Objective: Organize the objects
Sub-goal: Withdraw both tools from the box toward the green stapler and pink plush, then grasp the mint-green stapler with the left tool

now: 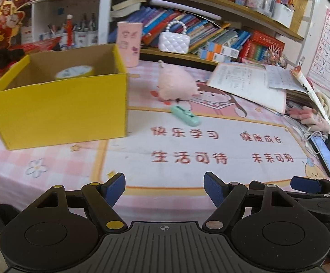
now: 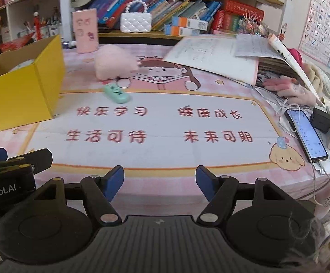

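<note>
Both grippers, left gripper [image 1: 164, 190] and right gripper [image 2: 159, 183], gape wide, empty. Mint stapler [image 2: 116, 93] just beside the yellow box [image 1: 58, 104], touching the pink plush [image 2: 113, 62]; could snag it.

Pink plush toy [image 1: 176, 83] on mat, mint stapler [image 1: 185, 114] just before it, yellow box [image 1: 58, 107] left

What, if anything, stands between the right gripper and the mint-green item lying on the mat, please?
Nothing visible does. The right gripper is open and empty, and only bare printed mat lies between it and the mint-green item. The pink plush sits just behind the item, apparently touching it, and the yellow box stands off to its left.
</note>
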`<state>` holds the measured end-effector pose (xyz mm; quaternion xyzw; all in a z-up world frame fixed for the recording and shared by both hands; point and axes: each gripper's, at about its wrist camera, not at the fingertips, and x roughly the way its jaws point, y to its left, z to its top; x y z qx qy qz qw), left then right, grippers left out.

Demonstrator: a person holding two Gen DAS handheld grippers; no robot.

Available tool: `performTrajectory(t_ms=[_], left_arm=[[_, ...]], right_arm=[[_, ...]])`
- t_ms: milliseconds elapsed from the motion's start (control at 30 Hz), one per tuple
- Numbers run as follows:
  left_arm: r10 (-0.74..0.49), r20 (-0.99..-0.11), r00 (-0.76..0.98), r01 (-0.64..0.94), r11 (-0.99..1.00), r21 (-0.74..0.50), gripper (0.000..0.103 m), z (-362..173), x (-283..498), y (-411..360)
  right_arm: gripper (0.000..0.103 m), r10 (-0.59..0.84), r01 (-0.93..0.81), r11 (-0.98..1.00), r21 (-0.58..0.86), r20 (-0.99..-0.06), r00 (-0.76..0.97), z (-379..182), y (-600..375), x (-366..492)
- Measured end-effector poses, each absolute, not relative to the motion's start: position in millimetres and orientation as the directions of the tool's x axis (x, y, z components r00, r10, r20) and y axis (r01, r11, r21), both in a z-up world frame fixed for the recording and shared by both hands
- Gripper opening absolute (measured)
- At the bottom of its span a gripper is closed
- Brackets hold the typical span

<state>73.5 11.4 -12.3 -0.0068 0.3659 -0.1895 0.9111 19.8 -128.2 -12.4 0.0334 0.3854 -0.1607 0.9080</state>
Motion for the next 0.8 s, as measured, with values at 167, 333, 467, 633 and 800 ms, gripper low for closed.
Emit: performTrajectory(t_ms=[167,333,467,633,800], left_arm=[[-0.335,-0.672,0.66,0.317,0.936,-0.155,0.077,-14,89,-14],[-0.319,-0.679,0.661,0.301,0.942,-0.149,0.077,-15,108,-39],[-0.3,-0.678,0.671,0.289,0.948,-0.133,0.077,-16,125,-58],[-0.262,-0.679,0.686,0.26,0.96,-0.108,0.077,-23,154,-80],[-0.222,-0.675,0.704,0.22,0.971,-0.09,0.076,-31,186,-100]], right_arm=[[0.068,-0.257,0.315,0.948,-0.054,-0.715,0.65,-13,-157,36],[0.069,-0.222,0.283,0.958,-0.043,-0.736,0.639,-16,-183,61],[0.07,-0.198,0.266,0.964,-0.022,-0.73,0.655,-15,-205,82],[0.072,-0.19,0.252,0.968,-0.015,-0.701,0.687,-12,-231,110],[0.072,-0.175,0.244,0.97,0.007,-0.677,0.715,-6,-254,132]])
